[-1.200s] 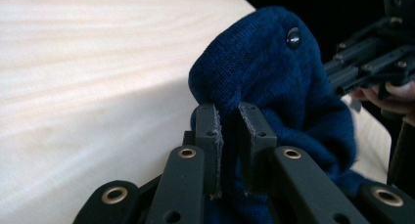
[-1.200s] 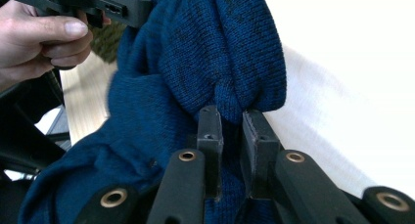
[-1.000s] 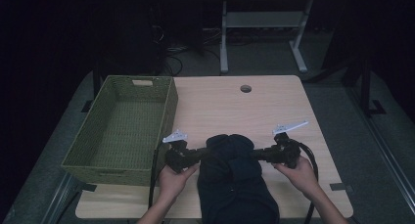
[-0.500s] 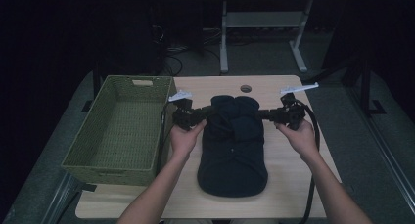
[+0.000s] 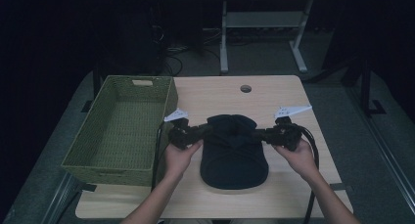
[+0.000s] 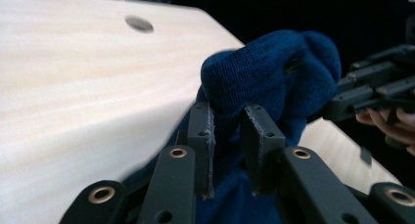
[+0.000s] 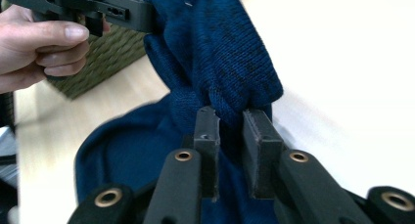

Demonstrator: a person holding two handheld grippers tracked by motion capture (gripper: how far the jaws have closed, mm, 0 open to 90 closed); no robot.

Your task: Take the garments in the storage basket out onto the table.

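Both of the person's forearms reach in over the near edge of the pale wooden table (image 5: 215, 94), hands level with each other and turned inward, so that the two tools point at one another across a dark blue knitted garment (image 5: 234, 153).

The left hand-held black gripper (image 5: 204, 131) comes in from the basket side; its jaws have just been opening a little, yet in the left gripper view the fabric is bunched between its pads (image 6: 207, 136) and looks pinched there. The right hand-held black gripper (image 5: 259, 134) mirrors it from the other side, its jaws closed on a fold of the same knit, which rises between its pads (image 7: 208, 131).

To the left stands a rectangular green woven basket (image 5: 88, 150), open-topped, with nothing showing inside it; its near corner lies just beside the left hand (image 5: 180, 155).

The garment lies on the table between the two hands. Its far end is gathered up into a lifted hump held between the two grippers, while its rounded near end rests flat on the wood, toward the person.
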